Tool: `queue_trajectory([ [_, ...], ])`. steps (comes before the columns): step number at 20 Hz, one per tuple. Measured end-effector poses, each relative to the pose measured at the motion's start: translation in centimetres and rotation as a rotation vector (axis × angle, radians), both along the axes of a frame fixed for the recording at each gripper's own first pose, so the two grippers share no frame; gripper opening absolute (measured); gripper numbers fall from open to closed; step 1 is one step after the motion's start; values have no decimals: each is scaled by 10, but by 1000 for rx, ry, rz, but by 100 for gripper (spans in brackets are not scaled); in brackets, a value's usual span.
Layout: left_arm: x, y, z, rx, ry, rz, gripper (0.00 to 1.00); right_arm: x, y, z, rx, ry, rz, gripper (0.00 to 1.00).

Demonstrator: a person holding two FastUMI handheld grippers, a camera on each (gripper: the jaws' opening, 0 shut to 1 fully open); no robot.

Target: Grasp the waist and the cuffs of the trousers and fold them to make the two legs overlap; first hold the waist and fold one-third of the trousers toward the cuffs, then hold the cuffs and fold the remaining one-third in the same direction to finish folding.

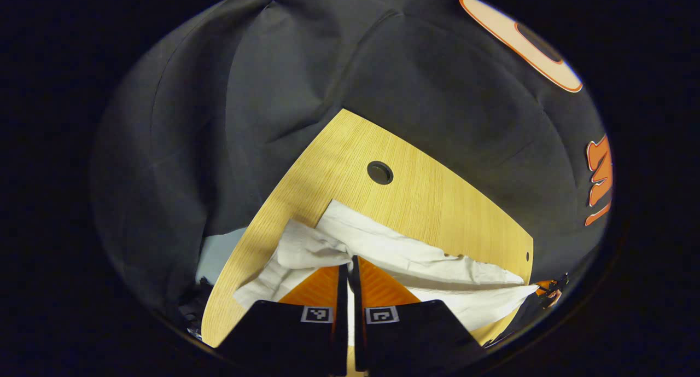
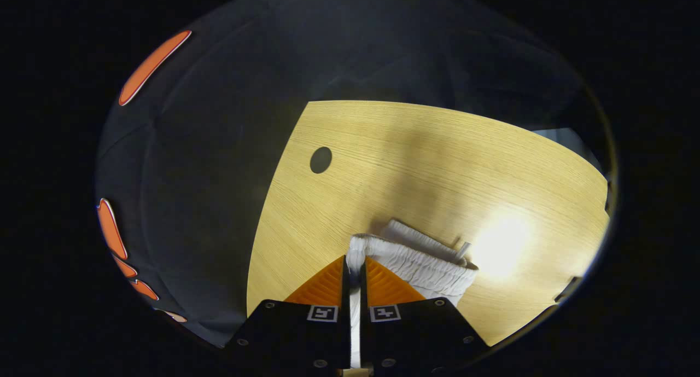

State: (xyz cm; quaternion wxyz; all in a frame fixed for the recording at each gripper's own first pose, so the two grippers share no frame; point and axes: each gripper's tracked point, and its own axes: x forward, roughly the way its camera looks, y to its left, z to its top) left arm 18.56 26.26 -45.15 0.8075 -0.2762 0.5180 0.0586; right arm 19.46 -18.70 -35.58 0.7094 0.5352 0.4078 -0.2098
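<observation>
White trousers (image 1: pixel 415 256) lie crumpled across the wooden table (image 1: pixel 437 196) in the left gripper view. My left gripper (image 1: pixel 350 265) is shut on a fold of their cloth near one end, with the fabric spreading to both sides of the fingers. In the right gripper view the gathered elastic waist (image 2: pixel 421 265) of the trousers bunches over the table (image 2: pixel 415 158). My right gripper (image 2: pixel 355 259) is shut on the edge of that waistband. A drawstring end (image 2: pixel 464 249) pokes out beside the waist. Whether the cloth is lifted off the table, I cannot tell.
The table has a round cable hole (image 1: pixel 380 172), also seen as the hole (image 2: pixel 321 160) in the right gripper view. Black cloth walls surround the table closely. A bright light patch (image 2: pixel 500 245) glares on the wood. The far table edge (image 1: pixel 437 147) runs near the wall.
</observation>
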Motion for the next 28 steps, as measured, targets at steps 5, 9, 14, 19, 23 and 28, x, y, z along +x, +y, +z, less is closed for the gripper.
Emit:
queue_trajectory([
  [5,11,-6,-5,27,-32,-15,52,-1,-1,-3,-44,-63,16,31],
  [9,10,-7,4,58,-31,-31,95,-21,-19,-8,-114,-18,52,62],
  [14,1,-15,31,81,-38,-40,99,-68,-19,-22,-162,64,141,81],
  [19,-26,-37,49,55,-32,-47,100,-107,-14,-48,-162,145,160,92],
  [23,-48,-57,62,47,-49,-46,100,-122,-5,-67,-116,182,159,96],
  [28,-93,-78,70,63,-34,-74,97,-119,3,-84,-71,183,178,97],
])
